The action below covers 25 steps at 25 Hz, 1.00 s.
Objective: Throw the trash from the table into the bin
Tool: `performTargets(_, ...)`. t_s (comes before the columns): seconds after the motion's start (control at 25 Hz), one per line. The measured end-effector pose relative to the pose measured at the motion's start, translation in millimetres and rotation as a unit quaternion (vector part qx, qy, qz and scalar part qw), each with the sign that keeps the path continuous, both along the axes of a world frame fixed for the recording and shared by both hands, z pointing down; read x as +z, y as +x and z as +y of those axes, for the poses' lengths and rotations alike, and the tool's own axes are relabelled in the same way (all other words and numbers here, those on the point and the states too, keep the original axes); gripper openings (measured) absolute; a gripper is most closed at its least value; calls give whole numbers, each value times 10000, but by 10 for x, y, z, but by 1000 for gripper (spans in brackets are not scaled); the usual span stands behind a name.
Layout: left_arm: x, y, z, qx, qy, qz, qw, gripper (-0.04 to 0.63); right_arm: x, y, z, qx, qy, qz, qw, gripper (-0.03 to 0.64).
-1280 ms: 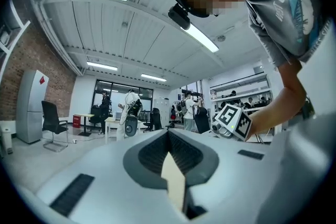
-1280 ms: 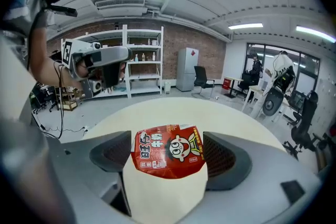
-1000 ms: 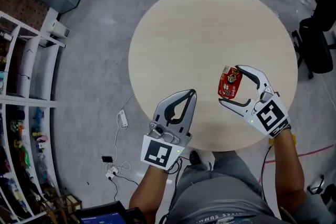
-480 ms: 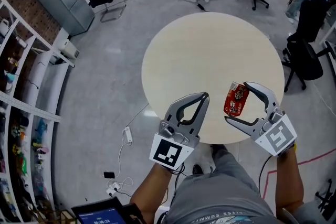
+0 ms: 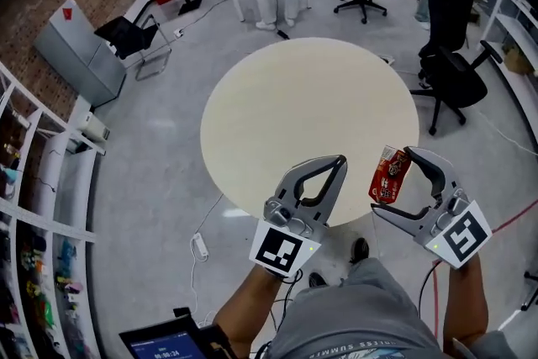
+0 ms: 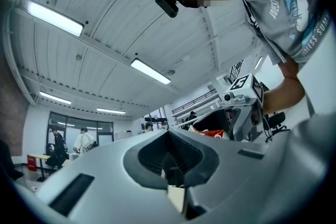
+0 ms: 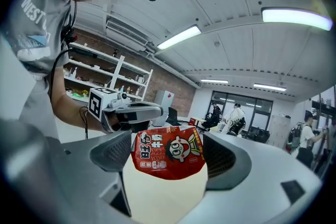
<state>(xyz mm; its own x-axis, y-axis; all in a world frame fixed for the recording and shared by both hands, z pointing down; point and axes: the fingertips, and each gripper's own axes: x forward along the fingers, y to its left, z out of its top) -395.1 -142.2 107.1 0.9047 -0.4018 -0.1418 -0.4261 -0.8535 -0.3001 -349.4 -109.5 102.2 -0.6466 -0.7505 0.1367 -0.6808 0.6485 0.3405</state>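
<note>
A red milk carton point(image 5: 389, 175) with a cartoon face is held between the jaws of my right gripper point(image 5: 392, 181), which is shut on it, above the near right edge of the round beige table point(image 5: 303, 105). In the right gripper view the carton point(image 7: 168, 152) fills the gap between the jaws. My left gripper point(image 5: 339, 161) is shut and holds nothing, its tips over the table's near edge, just left of the carton. The left gripper view looks upward past its jaws toward the right gripper point(image 6: 240, 98) and the carton point(image 6: 210, 134). No bin shows in any view.
White shelving point(image 5: 34, 181) runs along the left. A grey cabinet point(image 5: 76, 55) and a black chair point(image 5: 130, 36) stand at the back left. A black office chair point(image 5: 450, 55) is right of the table. A power strip and cable point(image 5: 199, 245) lie on the floor. People stand at the back.
The view has drawn back from the table and shows more of the room. Both grippers now sit at the table's near edge, the right one still holding the carton.
</note>
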Motion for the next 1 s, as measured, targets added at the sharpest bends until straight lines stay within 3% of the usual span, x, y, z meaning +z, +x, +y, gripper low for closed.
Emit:
performTargets(0.08,25,332,107,249,-7,-74,9997,41,-5,309,122,237,54,-121,9996,430)
performTargets(0.2,-65,1107,234,650,-371,612,9953,41,38,1048,281,669,64,-292,9973,430)
performTargets(0.24,-52,1328,251,792,-447,676,9936,41,65,1251,309,817,58,-335,9961,430)
performTargets(0.4,134,2023,324,1304,-554,574,9883,41,245,1855,441,1324,-7,-526,9898,430)
performTargets(0.56,417,3436,772,1914,-708,376,9782,41,564,3192,962,1975,-324,-662,9775,430)
performTargets(0.72,884,4937,1121,2400,-1127,132,9641,41,1056,4613,1326,2536,-592,-828,9619,430)
performTargets(0.88,1432,5904,1332,2816,-1278,-85,9509,41,1798,5507,1596,2959,-1252,-696,9444,430)
performTargets(1.0,1908,6666,1556,3064,-1421,-316,9407,41,2368,6175,1843,3202,-1586,-888,9297,430)
